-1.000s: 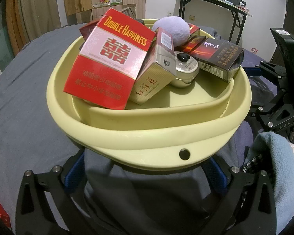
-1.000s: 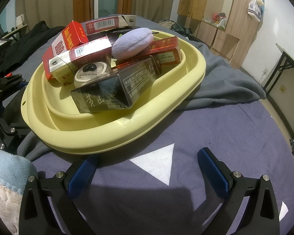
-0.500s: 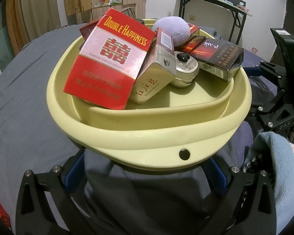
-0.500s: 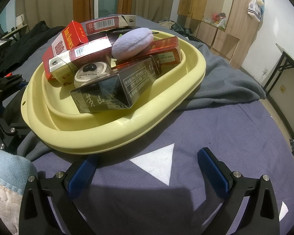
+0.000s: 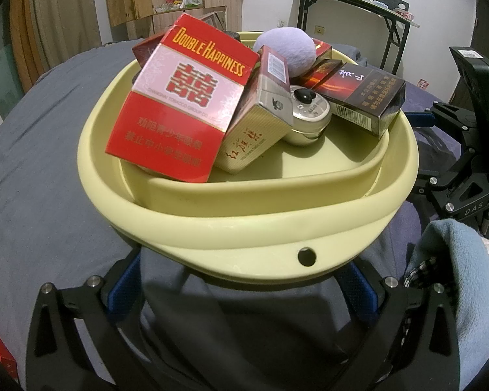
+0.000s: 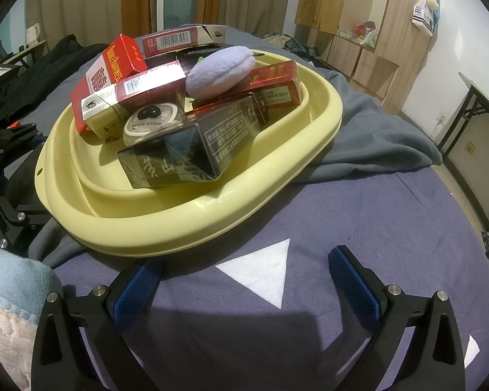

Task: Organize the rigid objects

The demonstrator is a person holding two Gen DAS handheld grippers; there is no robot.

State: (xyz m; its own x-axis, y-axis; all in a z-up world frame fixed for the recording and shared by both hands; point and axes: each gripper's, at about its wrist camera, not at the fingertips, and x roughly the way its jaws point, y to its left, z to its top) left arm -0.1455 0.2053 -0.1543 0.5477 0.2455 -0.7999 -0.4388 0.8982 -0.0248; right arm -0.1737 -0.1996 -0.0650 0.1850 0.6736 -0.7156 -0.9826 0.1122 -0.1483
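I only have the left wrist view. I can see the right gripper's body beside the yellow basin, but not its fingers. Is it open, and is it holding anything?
Observer: The right gripper is open and empty, with its jaws spread over the sheet just short of the yellow basin.
Operator: The Double Happiness box blocks my view. What's behind it?
Observer: A red box with a barcode lies on top at the far side of the pile.
Operator: Is there anything between the right fingers that I should avoid?
Observer: There's only a white triangle mark on the sheet, and no object lies there.
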